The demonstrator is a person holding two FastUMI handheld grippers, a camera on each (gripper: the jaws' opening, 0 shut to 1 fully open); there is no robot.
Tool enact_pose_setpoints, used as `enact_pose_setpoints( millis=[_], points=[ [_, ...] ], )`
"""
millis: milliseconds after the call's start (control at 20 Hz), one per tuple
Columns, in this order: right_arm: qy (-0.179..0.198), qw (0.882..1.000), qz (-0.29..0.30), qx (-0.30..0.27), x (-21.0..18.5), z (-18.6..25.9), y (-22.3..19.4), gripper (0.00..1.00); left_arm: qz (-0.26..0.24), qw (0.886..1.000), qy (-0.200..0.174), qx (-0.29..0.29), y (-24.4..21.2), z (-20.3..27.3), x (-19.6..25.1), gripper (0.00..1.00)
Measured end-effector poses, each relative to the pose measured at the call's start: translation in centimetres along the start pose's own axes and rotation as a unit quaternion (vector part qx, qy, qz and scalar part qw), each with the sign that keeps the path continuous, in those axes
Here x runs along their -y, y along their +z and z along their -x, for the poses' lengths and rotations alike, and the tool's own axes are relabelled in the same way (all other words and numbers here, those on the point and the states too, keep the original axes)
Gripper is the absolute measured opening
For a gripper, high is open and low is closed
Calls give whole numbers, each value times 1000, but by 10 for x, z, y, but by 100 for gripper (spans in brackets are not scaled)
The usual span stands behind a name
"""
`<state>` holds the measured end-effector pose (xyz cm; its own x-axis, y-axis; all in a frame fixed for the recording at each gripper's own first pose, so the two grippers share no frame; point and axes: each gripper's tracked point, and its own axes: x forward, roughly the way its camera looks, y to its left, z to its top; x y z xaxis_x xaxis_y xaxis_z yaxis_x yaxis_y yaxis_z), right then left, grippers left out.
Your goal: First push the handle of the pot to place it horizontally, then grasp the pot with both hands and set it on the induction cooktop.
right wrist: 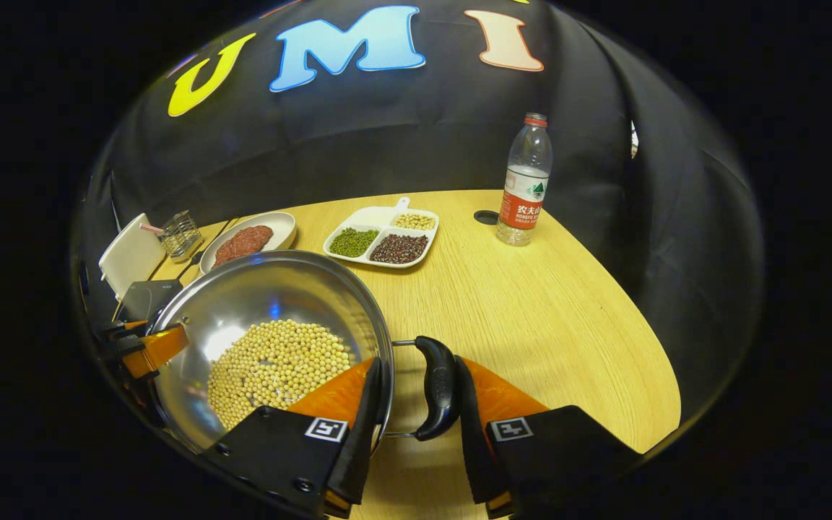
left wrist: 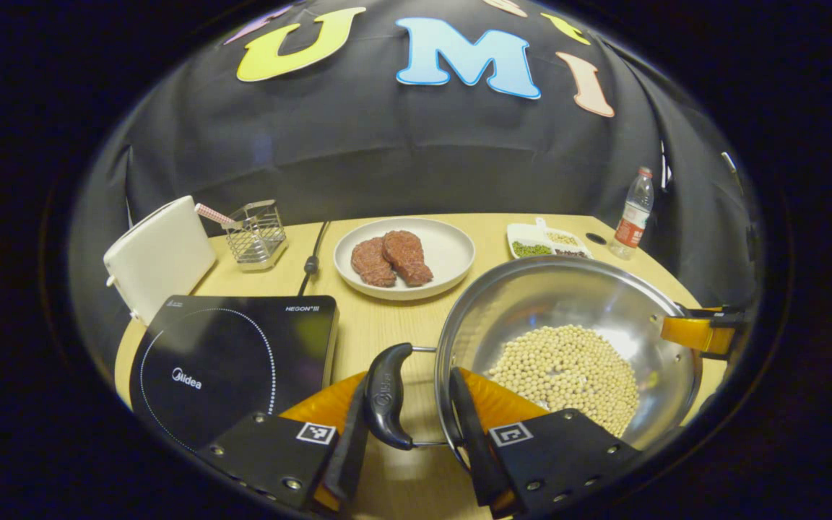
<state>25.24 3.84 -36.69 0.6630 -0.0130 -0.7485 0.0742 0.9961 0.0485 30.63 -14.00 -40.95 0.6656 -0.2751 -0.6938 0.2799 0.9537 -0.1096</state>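
Observation:
A steel pot (left wrist: 568,303) holding soybeans (left wrist: 568,375) is on the wooden table, just right of the black induction cooktop (left wrist: 235,361). Its two black side handles lie level, one at each side. My left gripper (left wrist: 409,426) is shut on the near handle (left wrist: 387,397), with one finger outside the grip and the other inside the pot rim. My right gripper (right wrist: 416,412) clamps the opposite handle (right wrist: 438,386) the same way. In the right gripper view the pot (right wrist: 271,289) fills the left. I cannot tell whether the pot rests on the table or hangs just above it.
A plate (left wrist: 452,253) with two raw meat patties sits behind the pot. A divided tray (right wrist: 380,217) of beans and a water bottle (right wrist: 524,180) stand at the back right. A white appliance (left wrist: 159,256), a wire basket (left wrist: 257,231) and a cable (left wrist: 313,260) lie behind the cooktop.

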Motion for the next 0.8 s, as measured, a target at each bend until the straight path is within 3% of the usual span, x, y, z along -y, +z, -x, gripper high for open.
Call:
enact_pose_setpoints(
  millis=[50,100,150,200,250,300,350,400,800],
  points=[
    [-2,1000,1,5,-1,0,1,57,1,1000,2,2,1,-1,0,61],
    [-5,1000,4,7,-1,1,1,49,1,1000,5,3,2,-1,0,60],
    [-6,1000,5,9,-1,1,2,52,0,1000,7,5,4,-1,0,59],
    [-7,1000,3,6,-1,2,2,48,1,1000,7,5,5,-2,0,59],
    [-8,1000,0,6,-2,3,2,52,4,1000,7,1,4,-1,0,63],
    [-10,1000,1,7,-2,5,4,48,9,1000,7,-2,3,-2,-1,59],
    [-12,1000,3,8,-2,8,6,48,14,1000,5,-3,5,0,-1,62],
    [-12,1000,6,11,-3,12,10,48,18,1000,6,-1,7,2,-4,56],
    [-2,1000,5,21,-30,41,32,52,19,999,12,24,37,38,-26,59]
  ],
)
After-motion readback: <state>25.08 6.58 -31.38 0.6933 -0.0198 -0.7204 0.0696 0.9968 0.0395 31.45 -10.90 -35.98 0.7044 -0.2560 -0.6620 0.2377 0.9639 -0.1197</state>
